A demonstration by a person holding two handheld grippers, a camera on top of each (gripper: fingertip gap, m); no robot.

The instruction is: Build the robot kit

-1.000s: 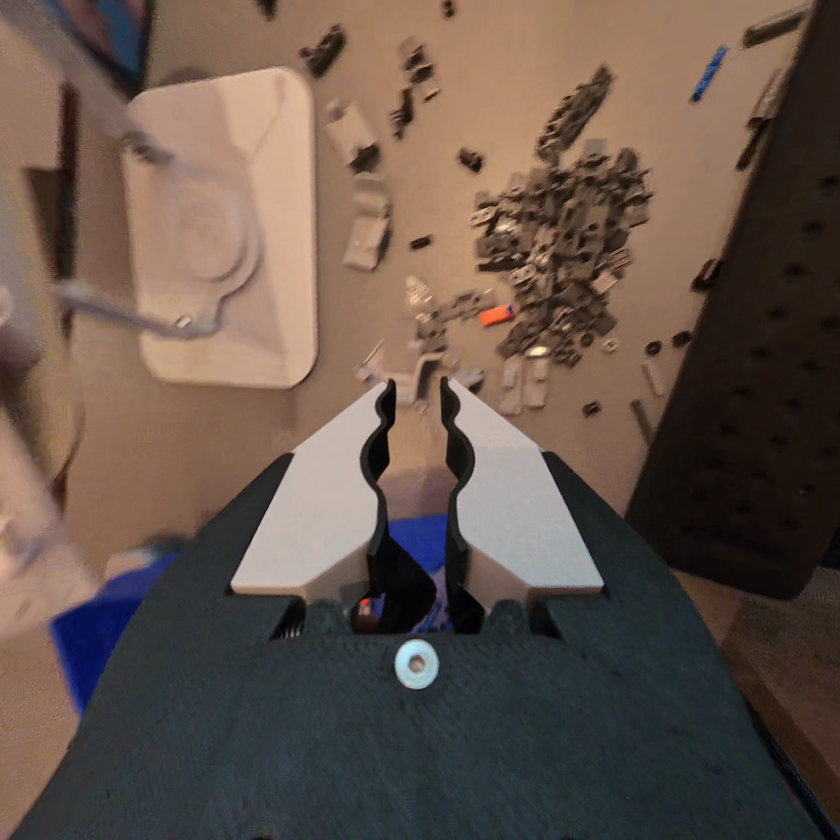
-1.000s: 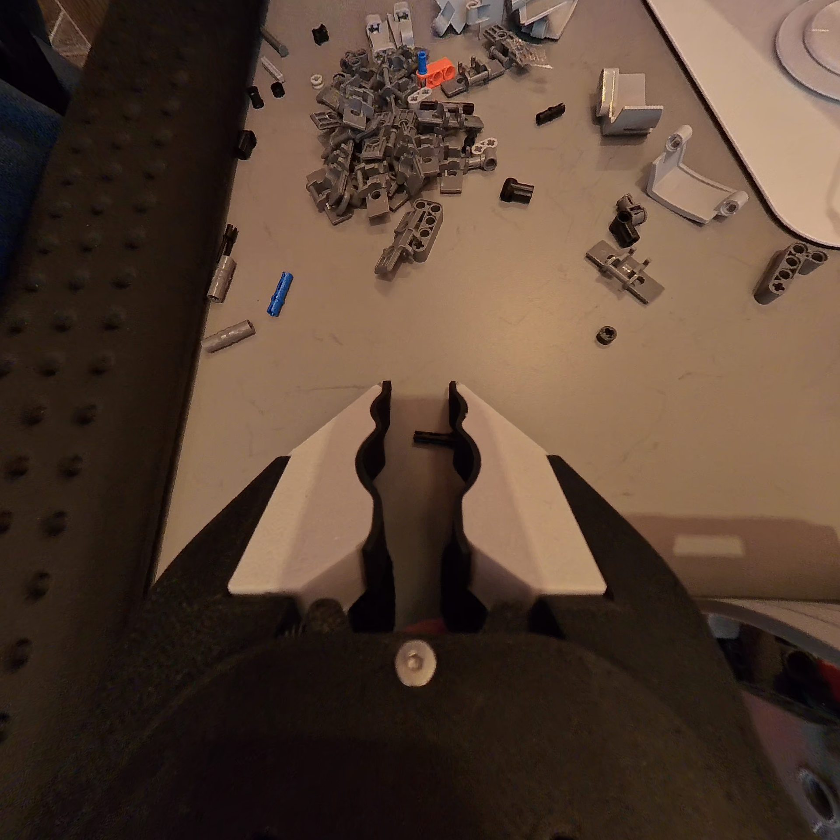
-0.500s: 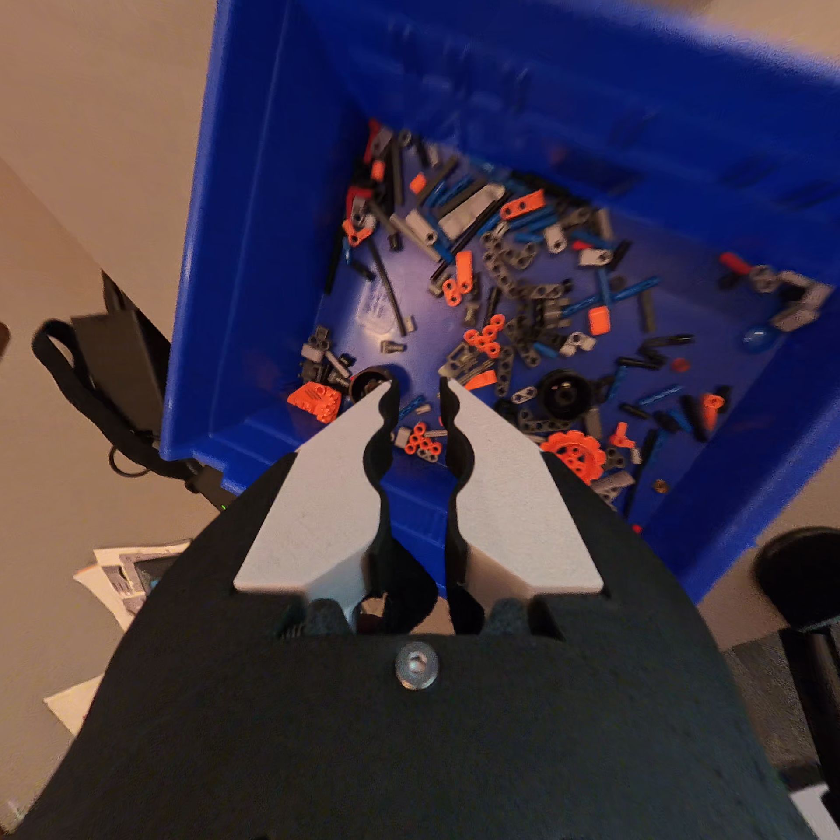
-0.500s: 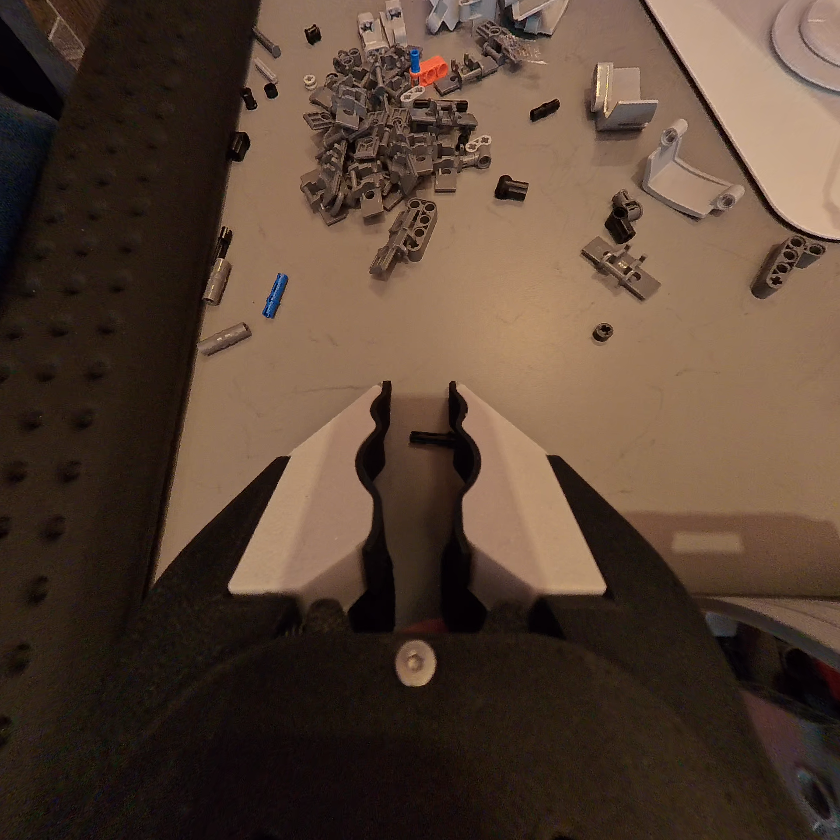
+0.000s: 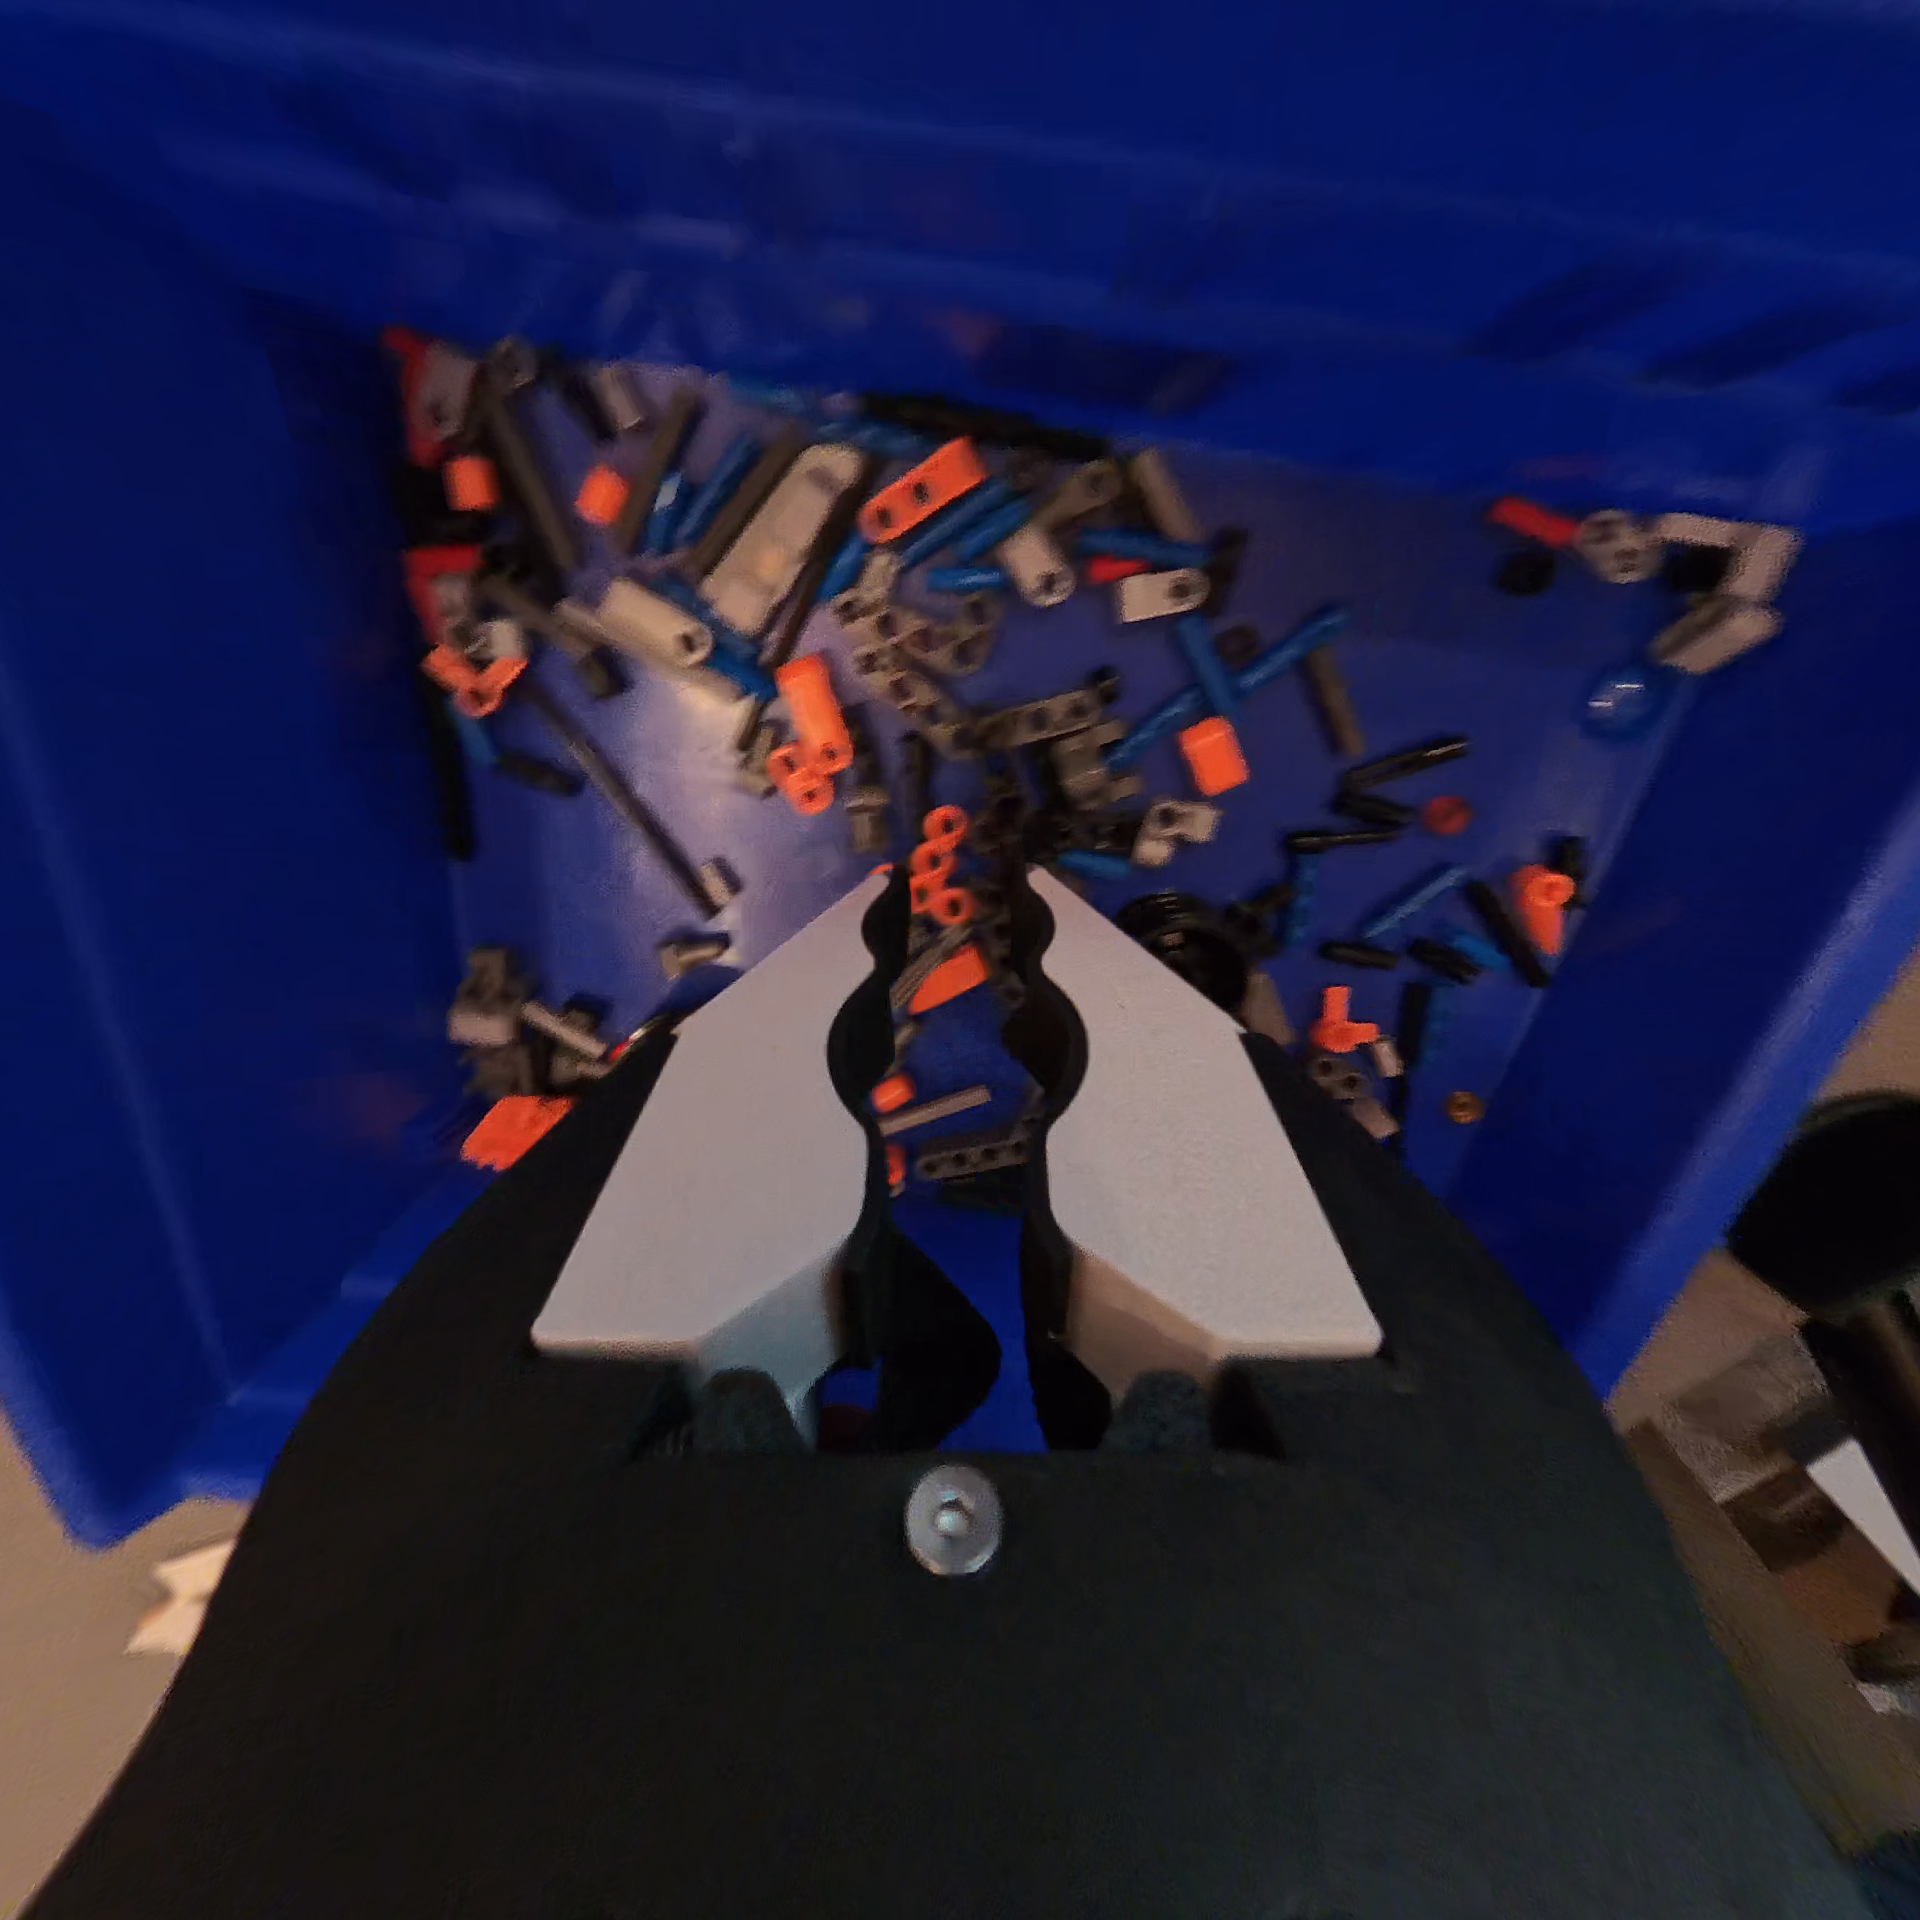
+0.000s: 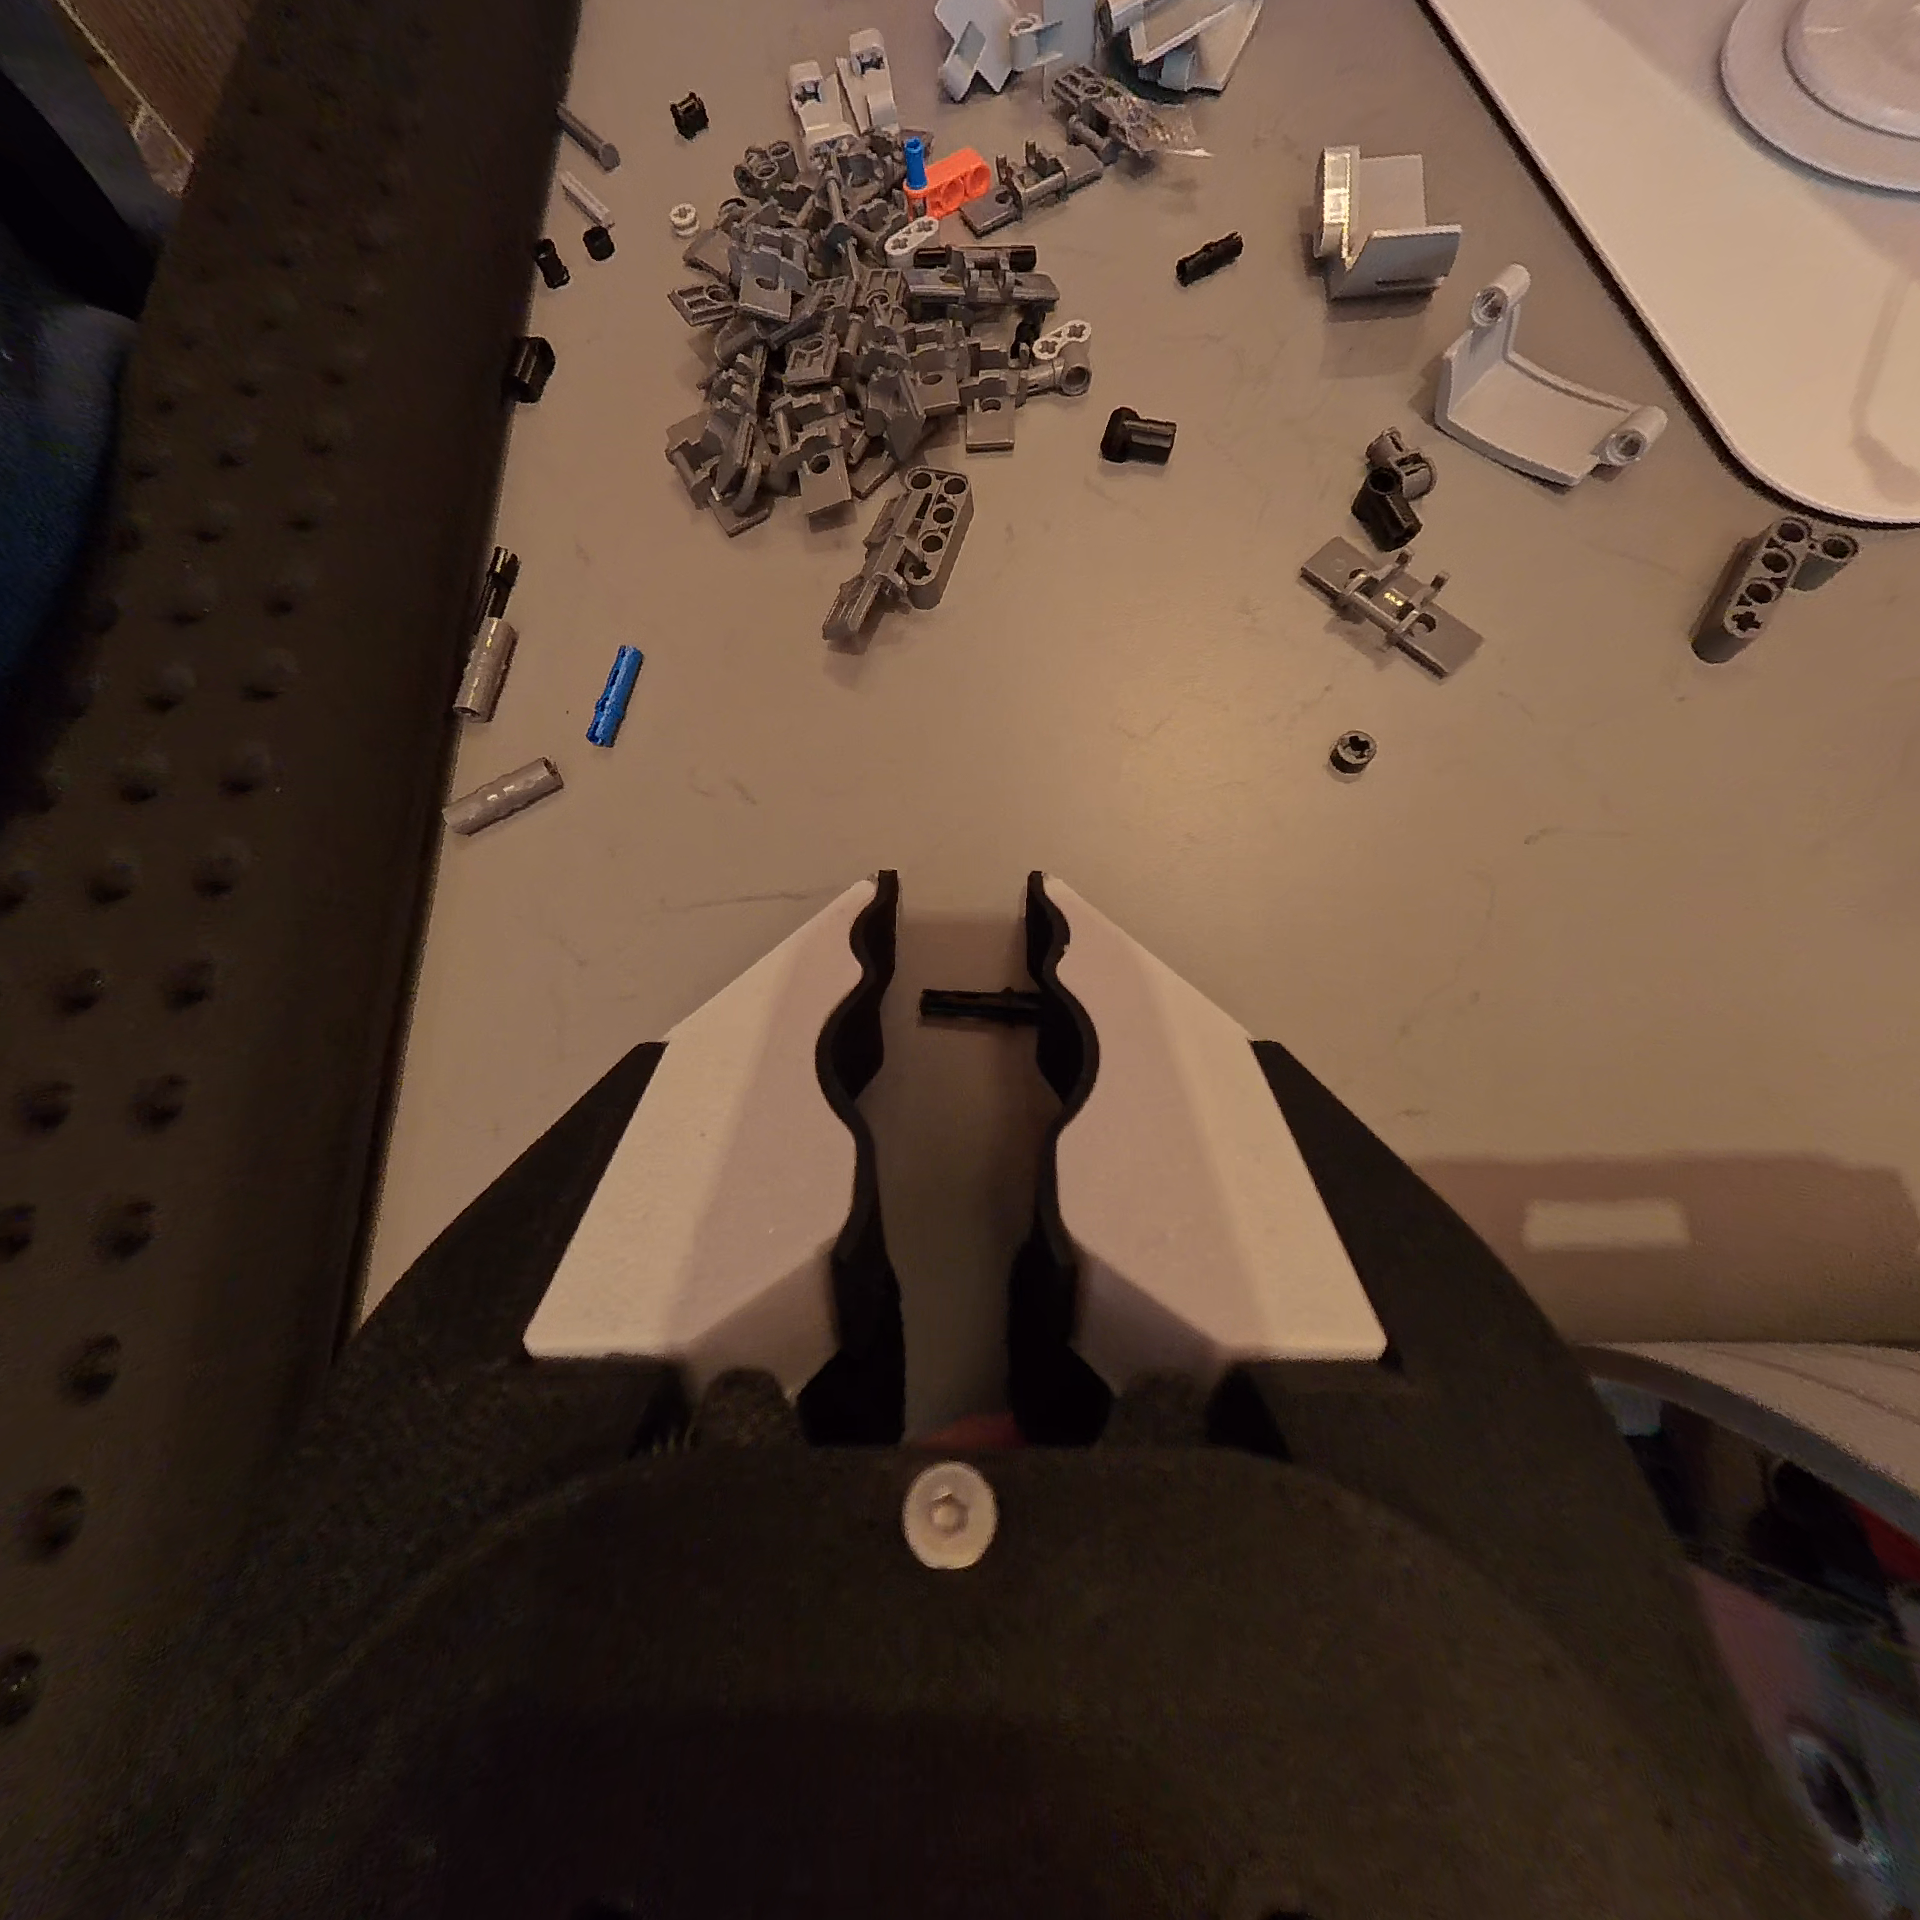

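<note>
My left gripper [image 5: 958,894] hangs over a blue plastic bin [image 5: 208,727], its jaws a narrow gap apart and holding nothing. Below the tips lies a litter of small building-toy parts — an orange beam with holes [image 5: 940,864] shows right between the tips, with dark grey beams [image 5: 997,717], blue pins [image 5: 1226,675] and a black wheel [image 5: 1184,935] scattered around it. The view is blurred, so I cannot tell whether the tips touch any of them.

My right gripper [image 6: 958,883] sits low over a grey tabletop [image 6: 1143,727], jaws likewise a narrow gap apart. A thin black pin [image 6: 971,1002] lies crosswise in the gap, one end against the right finger's inner edge (whether it is stuck there or resting on the table, I cannot tell); its other end stops short of the left finger.

Ahead sits a pile of dark grey parts [image 6: 842,353] with one orange piece [image 6: 956,179] at its far edge. A loose blue pin [image 6: 615,694] lies to the left — near a black perforated panel [image 6: 229,623] running along that side. A pale tray [image 6: 1662,260] fills the far right corner, with a curved light grey part [image 6: 1527,416] just beside it.
</note>
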